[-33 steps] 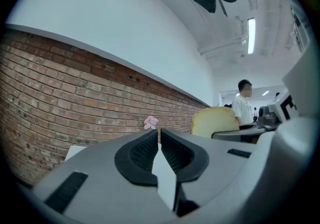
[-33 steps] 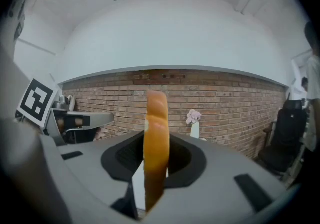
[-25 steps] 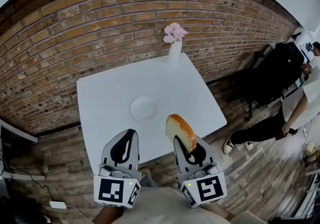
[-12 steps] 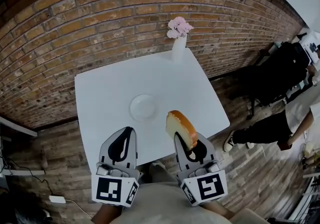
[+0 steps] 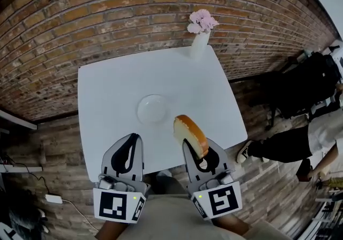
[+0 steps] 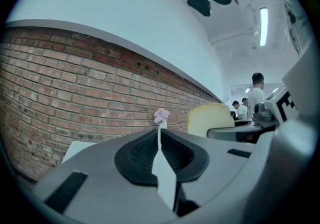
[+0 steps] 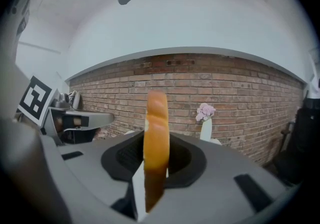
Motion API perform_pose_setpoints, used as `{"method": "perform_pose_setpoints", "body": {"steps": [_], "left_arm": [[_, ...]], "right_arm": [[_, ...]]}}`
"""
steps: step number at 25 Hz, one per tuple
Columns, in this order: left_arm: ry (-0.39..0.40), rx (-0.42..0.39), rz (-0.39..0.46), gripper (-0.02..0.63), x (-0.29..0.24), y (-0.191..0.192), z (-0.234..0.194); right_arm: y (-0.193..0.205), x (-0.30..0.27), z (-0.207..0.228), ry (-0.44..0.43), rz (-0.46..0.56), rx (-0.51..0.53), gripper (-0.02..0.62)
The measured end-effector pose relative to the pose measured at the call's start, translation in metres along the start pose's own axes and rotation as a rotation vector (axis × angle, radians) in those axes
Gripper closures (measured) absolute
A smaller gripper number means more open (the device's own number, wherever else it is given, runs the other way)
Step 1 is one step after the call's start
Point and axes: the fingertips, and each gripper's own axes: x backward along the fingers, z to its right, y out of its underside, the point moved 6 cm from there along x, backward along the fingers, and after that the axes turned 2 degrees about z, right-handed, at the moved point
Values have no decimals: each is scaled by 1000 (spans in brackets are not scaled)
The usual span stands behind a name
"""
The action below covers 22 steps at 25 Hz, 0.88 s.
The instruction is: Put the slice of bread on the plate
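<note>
The slice of bread (image 5: 191,133), pale with a golden-brown crust, stands on edge over the table's near right part. My right gripper (image 5: 195,152) is shut on its lower end. In the right gripper view the bread (image 7: 156,135) rises crust-first between the jaws of my right gripper (image 7: 155,170). The small white plate (image 5: 151,109) sits near the middle of the white table (image 5: 107,94), up and left of the bread. My left gripper (image 5: 128,150) hovers over the table's near edge, below the plate and to its left, shut with nothing in it. In its own view my left gripper (image 6: 160,143) shows only a thin slit.
A white vase with pink flowers (image 5: 200,40) stands at the table's far right edge against a brick wall (image 5: 134,14). To the right are a person (image 5: 300,140) and a black bag (image 5: 308,81). The floor around the table is brick.
Both grippers have edged forward and slightly down over the table's near edge. The bread stays gripped in the right one. The head view has shifted, so the table sits more central.
</note>
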Motion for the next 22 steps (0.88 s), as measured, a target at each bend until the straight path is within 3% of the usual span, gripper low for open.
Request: {"method": "perform_pose_setpoints", "body": {"steps": [14, 22], "left_arm": [[-64, 4, -85, 580, -28, 46, -25], [-57, -28, -98, 580, -41, 56, -35]], "right_arm": [[34, -77, 1, -155, -15, 37, 500], [52, -106, 2, -174, -13, 21, 500]]}}
